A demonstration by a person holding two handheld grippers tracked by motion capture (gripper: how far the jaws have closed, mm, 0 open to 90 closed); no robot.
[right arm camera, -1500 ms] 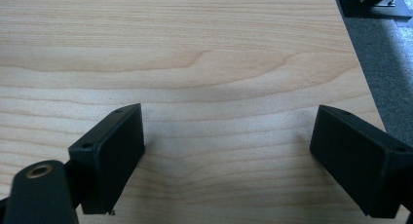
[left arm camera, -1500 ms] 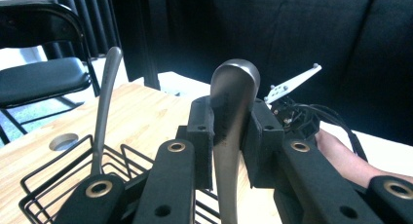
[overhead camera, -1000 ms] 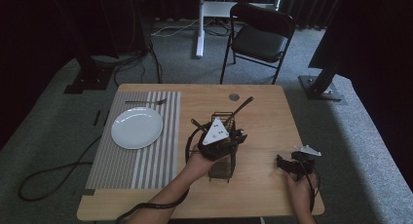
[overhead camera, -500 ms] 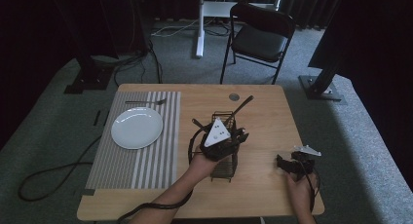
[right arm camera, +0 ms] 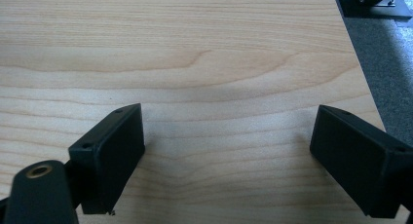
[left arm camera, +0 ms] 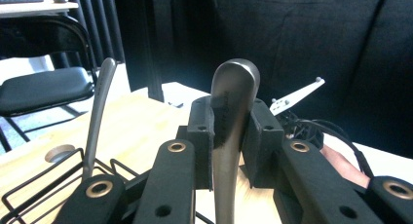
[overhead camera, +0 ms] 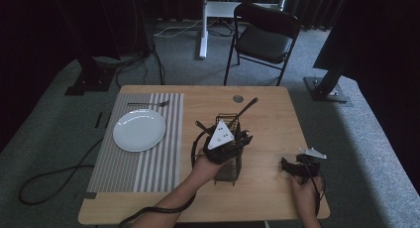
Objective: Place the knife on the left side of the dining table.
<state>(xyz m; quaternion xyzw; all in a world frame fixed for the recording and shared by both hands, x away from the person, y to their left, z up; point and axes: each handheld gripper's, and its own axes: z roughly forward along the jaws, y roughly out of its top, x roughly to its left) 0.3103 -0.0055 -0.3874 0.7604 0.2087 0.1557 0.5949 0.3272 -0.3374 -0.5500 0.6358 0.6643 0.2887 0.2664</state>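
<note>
Clamping a steel utensil handle [left arm camera: 233, 131] between its jaws, the left gripper [left arm camera: 233, 136] holds it upright over the wire caddy [overhead camera: 229, 168]. A second handle [left arm camera: 97, 112] rises left of those jaws. Right gripper [right arm camera: 226, 156]: jaws wide apart, empty, over bare counter [right arm camera: 204, 53].

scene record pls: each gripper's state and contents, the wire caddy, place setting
left gripper: shut on utensil handle, above wire caddy
right gripper: open, nothing between jaws, over bare table
wire caddy: mid-table, a second handle stands in it
place setting: white plate on striped placemat, fork beyond plate
</note>
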